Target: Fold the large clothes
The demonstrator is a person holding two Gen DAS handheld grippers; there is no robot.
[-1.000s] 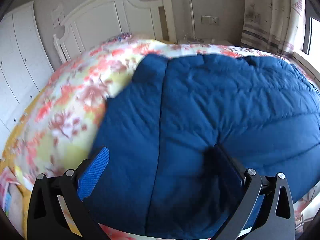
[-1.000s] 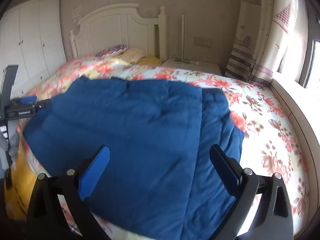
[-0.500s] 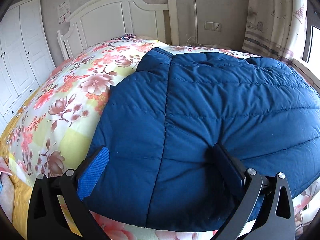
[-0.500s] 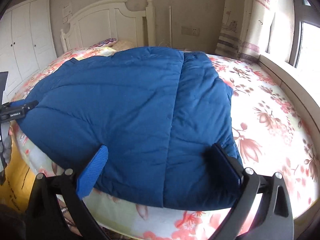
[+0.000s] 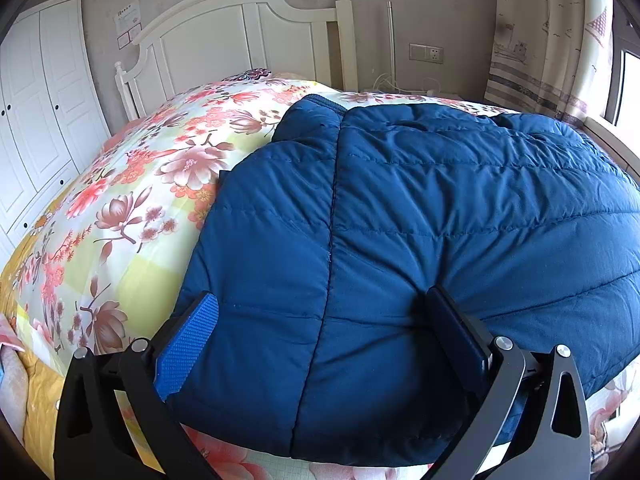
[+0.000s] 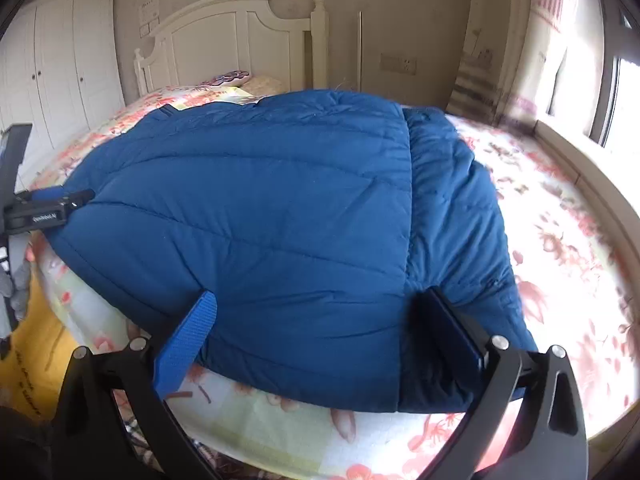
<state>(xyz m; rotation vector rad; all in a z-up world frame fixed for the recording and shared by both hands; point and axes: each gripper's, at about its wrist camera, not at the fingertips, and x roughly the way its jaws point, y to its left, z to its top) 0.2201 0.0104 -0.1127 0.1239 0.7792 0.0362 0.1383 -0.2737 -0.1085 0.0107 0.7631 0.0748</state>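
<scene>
A large dark blue quilted jacket (image 5: 420, 220) lies spread over the floral bed; it also fills the right wrist view (image 6: 280, 208). My left gripper (image 5: 320, 320) is open, its jaws straddling the jacket's near left part, with the right finger pressed into the fabric. My right gripper (image 6: 320, 316) is open over the jacket's near right corner, where a folded strip lies along the right side. The left gripper also shows at the left edge of the right wrist view (image 6: 44, 208), at the jacket's left edge.
The floral bedspread (image 5: 132, 208) covers the bed; a white headboard (image 5: 240, 36) stands at the far end. White wardrobes (image 5: 36, 112) line the left wall. Curtains (image 6: 520, 40) and a window sill (image 6: 580, 160) are on the right. Pillows (image 6: 248, 80) lie by the headboard.
Both grippers have come down closer to the jacket's near edge. The jacket has settled flat on the bed. Both stay open.
</scene>
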